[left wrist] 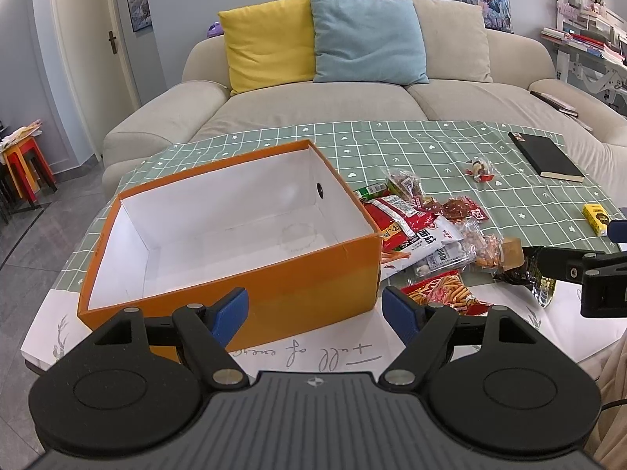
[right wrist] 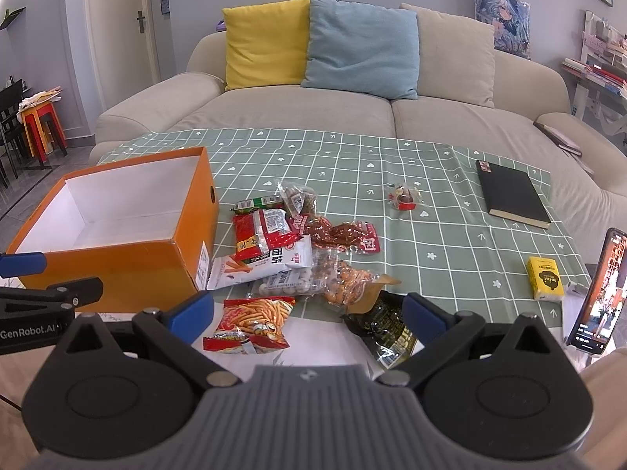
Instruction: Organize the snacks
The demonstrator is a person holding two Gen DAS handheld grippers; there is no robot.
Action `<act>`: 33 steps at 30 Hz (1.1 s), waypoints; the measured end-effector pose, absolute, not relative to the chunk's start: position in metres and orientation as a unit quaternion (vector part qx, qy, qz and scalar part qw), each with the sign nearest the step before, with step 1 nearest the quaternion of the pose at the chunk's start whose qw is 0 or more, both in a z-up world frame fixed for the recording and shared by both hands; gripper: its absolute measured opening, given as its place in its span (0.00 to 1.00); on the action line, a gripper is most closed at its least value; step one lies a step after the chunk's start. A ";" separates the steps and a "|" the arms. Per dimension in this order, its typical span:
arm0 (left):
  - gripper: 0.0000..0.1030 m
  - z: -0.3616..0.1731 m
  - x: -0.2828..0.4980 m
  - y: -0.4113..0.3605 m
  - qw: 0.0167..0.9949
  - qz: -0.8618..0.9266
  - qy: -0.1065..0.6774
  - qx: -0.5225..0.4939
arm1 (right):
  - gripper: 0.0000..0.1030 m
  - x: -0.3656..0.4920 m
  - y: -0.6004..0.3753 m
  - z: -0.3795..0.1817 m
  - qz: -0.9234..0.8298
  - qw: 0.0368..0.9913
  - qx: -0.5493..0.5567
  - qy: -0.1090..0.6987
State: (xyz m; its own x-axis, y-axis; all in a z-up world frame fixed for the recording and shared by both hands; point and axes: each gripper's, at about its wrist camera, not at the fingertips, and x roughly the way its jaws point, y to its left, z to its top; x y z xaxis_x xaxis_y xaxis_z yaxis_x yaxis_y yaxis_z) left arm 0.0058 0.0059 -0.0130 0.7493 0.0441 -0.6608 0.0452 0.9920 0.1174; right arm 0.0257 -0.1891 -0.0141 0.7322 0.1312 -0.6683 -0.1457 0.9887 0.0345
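1. The left gripper (left wrist: 315,309), black with blue fingertip pads (left wrist: 231,311), is spread wide and holds nothing; it hangs just in front of the near wall of the open orange cardboard box with a white inside (left wrist: 274,278).
2. The right gripper (right wrist: 307,311) is also wide apart and empty, low over the near edge of the snack pile. Part of the left gripper's body in the right wrist view reads "GenRobot.AI".
3. The box holds no snacks and stands on the white table (left wrist: 352,344), whose top carries cursive writing, "full of…", the rest unclear.
4. The heap of snack packets (right wrist: 282,250) lies just right of the box on the green grid tablecloth (right wrist: 352,164). It includes a red bag of orange sticks (right wrist: 250,323), a white-and-red bag with Chinese characters (right wrist: 274,262) and a dark foil packet (right wrist: 388,327).
5. One small red wrapped sweet (right wrist: 403,197) lies apart.
6. A black notebook (right wrist: 511,197), a yellow carton (right wrist: 544,278) and a propped phone (right wrist: 599,293) sit farther right.
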 end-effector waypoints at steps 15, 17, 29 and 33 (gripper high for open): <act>0.88 -0.015 0.005 0.005 0.932 0.000 0.357 0.062 | 0.96 0.025 -0.191 -0.014 0.074 0.930 -0.008 0.360; 0.88 -0.015 0.006 0.005 0.932 0.000 0.357 0.062 | 0.96 0.025 -0.191 -0.014 0.073 0.930 -0.008 0.361; 0.88 -0.019 0.013 0.003 0.922 -0.012 0.382 0.054 | 0.96 0.034 -0.195 -0.026 0.059 0.926 -0.007 0.373; 0.81 -0.023 0.022 0.001 0.917 -0.031 0.396 0.044 | 0.96 0.042 -0.199 -0.035 0.051 0.930 -0.027 0.363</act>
